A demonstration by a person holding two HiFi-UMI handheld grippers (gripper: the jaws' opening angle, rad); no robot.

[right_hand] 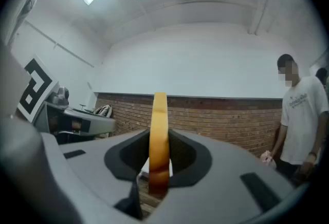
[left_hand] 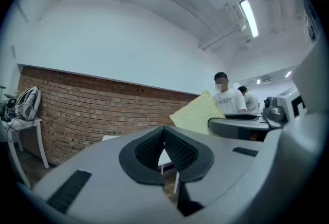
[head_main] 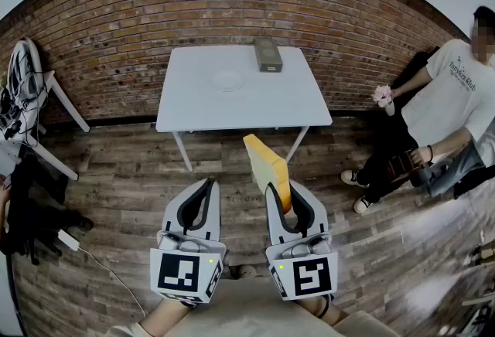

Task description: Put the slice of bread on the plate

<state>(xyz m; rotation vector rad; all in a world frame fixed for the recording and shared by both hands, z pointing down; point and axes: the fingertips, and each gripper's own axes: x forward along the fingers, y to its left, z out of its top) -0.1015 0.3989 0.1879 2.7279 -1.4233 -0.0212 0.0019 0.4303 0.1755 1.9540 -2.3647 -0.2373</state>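
Note:
My right gripper (head_main: 281, 190) is shut on a yellow slice of bread (head_main: 267, 165), held on edge with a brown crust. In the right gripper view the slice of bread (right_hand: 159, 135) stands upright between the black pads (right_hand: 180, 159). My left gripper (head_main: 209, 185) is beside it, its jaws shut with nothing between them; its own view shows the pads (left_hand: 175, 151) touching and the slice (left_hand: 198, 115) off to the right. A white plate (head_main: 227, 80) lies on the white table (head_main: 201, 107) ahead, well beyond both grippers.
A grey box-shaped appliance (head_main: 267, 55) sits at the table's far edge. A brick wall (head_main: 108, 26) runs behind. A person (head_main: 441, 111) sits at the right. A white chair (head_main: 46, 96) with gear stands at the left. Wooden floor (head_main: 131, 173) lies between me and the table.

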